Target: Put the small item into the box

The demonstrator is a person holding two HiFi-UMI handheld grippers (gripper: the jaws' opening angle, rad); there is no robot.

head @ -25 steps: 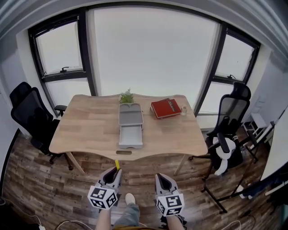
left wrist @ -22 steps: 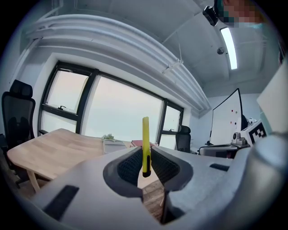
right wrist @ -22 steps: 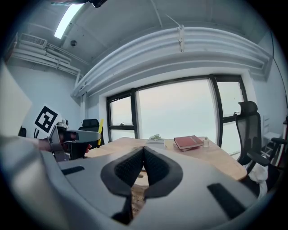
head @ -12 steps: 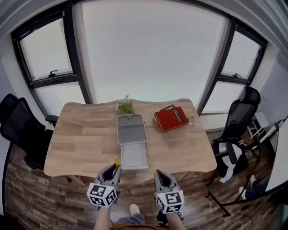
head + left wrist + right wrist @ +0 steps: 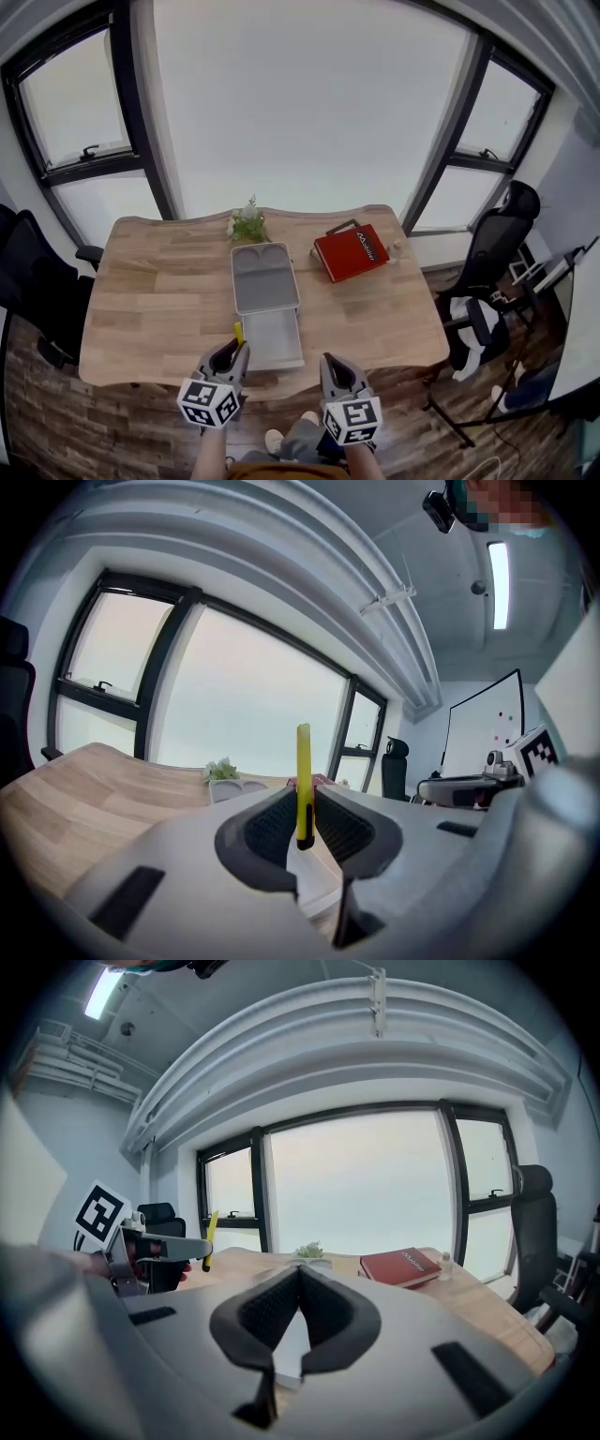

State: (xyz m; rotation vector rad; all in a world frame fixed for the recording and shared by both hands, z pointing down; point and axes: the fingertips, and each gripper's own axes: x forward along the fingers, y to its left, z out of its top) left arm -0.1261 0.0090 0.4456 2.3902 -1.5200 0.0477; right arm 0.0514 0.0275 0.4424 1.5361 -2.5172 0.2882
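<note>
My left gripper (image 5: pixel 234 346) is shut on a thin yellow stick-like item (image 5: pixel 303 785), which stands upright between the jaws; its tip shows in the head view (image 5: pixel 238 331) at the table's near edge. My right gripper (image 5: pixel 330 361) is shut with nothing in it, its jaw tips meeting (image 5: pixel 299 1273). The grey box (image 5: pixel 269 338) lies open on the wooden table (image 5: pixel 159 300), its lid (image 5: pixel 263 277) folded back beyond it. Both grippers hover just short of the table's front edge, the left one close to the box's near left corner.
A red book (image 5: pixel 352 251) and a small bottle (image 5: pixel 395 249) lie at the table's back right, a small plant (image 5: pixel 247 223) at the back middle. Black office chairs stand at left (image 5: pixel 33 291) and right (image 5: pixel 497 253). Windows fill the far wall.
The view has closed in on the table: the box and table edge now sit just ahead of both grippers. The left gripper still holds the yellow item; both grippers keep their pose.
</note>
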